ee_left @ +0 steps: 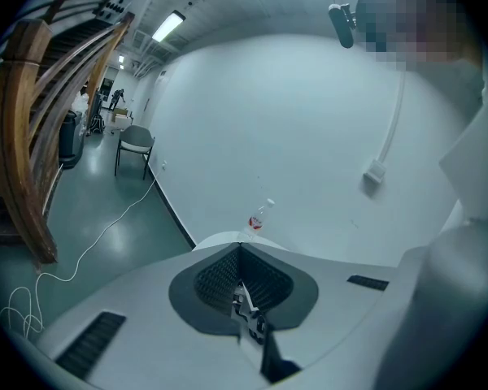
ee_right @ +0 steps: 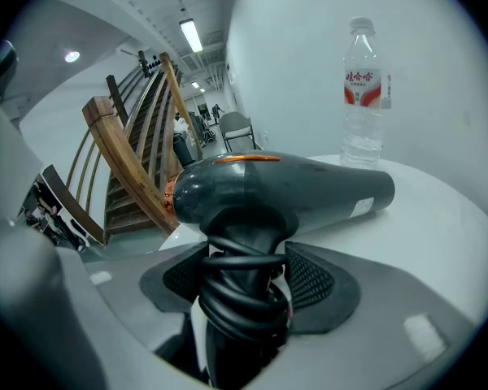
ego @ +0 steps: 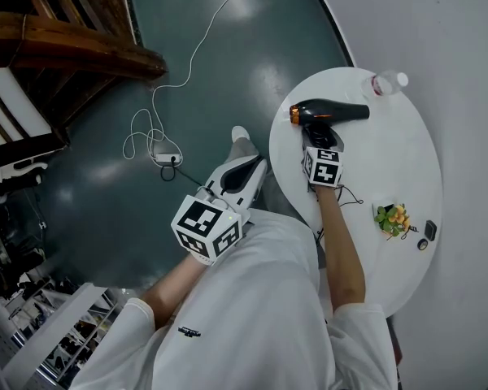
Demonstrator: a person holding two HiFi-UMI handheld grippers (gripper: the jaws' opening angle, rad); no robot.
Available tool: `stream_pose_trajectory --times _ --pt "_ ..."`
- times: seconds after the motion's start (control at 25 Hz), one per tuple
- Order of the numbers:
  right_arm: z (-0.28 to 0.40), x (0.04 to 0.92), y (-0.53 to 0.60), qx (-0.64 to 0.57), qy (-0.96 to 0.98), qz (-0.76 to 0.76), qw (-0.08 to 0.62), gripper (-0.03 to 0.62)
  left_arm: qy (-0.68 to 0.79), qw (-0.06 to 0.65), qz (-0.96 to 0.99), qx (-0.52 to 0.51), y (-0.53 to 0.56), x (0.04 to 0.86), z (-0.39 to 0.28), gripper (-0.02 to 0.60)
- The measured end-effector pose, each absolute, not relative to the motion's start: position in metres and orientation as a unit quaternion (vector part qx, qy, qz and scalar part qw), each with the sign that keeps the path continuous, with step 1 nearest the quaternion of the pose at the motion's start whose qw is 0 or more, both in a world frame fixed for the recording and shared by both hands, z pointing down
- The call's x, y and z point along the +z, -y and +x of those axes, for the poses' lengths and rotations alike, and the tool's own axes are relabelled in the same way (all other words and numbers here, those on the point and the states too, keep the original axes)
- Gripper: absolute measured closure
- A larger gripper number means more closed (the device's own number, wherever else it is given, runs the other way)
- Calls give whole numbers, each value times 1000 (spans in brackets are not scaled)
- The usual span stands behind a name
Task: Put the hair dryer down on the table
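Clamped round a handle wound with black cord, the right tongs (ee_right: 246, 283) gripped the dark grey plastic hair dryer (ee_right: 309, 189) just below its barrel. That barrel pointed to the right of the tongs, lying low over the round white table (ego: 390, 177). Whether it already touched the top could not be told.

The dryer looked like a stiff, smooth shell, probably top-heavy toward the barrel with its orange rear ring. The bare plastic would likely be slippery. The corded handle seemed the best place to hold it, since the coils gave the pads some bite, though they might shift under pressure.

Beyond the barrel and to its right stood a clear plastic water bottle with a red label (ee_right: 363, 96), capped. Its fill level was hard to read. Back toward the person, right of the tongs, sat a small pot of orange flowers (ego: 393, 216).

Well to the left, off the table, the left tongs (ee_left: 241, 292) were pressed together on nothing.
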State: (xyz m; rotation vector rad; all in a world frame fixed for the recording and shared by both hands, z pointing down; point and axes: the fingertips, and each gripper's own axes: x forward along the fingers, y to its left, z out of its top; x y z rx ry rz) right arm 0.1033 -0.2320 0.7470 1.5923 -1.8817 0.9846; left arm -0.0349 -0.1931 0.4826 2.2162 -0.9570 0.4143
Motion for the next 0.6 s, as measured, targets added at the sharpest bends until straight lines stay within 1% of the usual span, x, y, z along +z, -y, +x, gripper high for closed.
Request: stream_pose_trajectory --times 0.24,0.44,0.6 --pt "105 734 230 364 694 578 228 290 364 338 853 160 195 481 -34 574" --pt "109 707 226 361 708 571 203 279 361 332 857 158 193 477 -31 574" --pt "111 685 222 350 721 565 199 279 357 329 860 155 190 474 -29 572"
